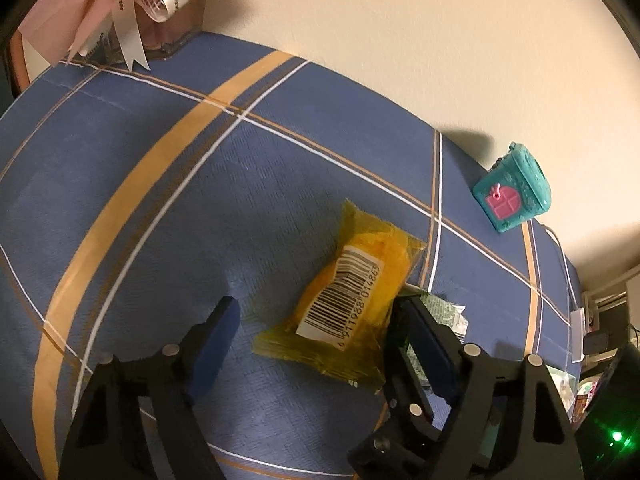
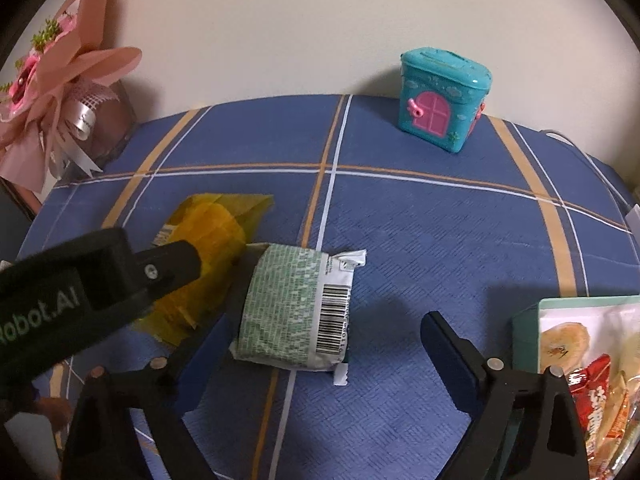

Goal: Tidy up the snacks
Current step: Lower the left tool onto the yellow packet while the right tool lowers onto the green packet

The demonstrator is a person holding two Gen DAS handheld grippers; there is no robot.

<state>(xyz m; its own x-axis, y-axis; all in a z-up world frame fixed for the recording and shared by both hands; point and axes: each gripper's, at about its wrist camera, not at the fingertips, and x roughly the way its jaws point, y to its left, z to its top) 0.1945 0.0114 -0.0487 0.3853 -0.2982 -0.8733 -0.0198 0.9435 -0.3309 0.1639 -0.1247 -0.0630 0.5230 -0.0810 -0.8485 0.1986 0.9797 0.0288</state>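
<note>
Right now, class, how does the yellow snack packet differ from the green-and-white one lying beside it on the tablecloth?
The yellow packet has a see-through yellow wrapper; the green-and-white packet has an opaque, patterned one. The yellow packet's barcode is on a stuck-on white label; the green-and-white packet's is on a white end strip. The yellow packet lies between the left gripper's fingers, the green-and-white between the right gripper's. Both lie flat, barcode up, ungripped.

A plain cream wall [image 2: 280,20] fills the upper frame. Below it spreads a blue tablecloth [image 2: 400,220] crossed by orange and white stripes. A pink bouquet [image 2: 60,80] stands upper left, a teal toy house [image 2: 440,96] upper right against the wall.
</note>
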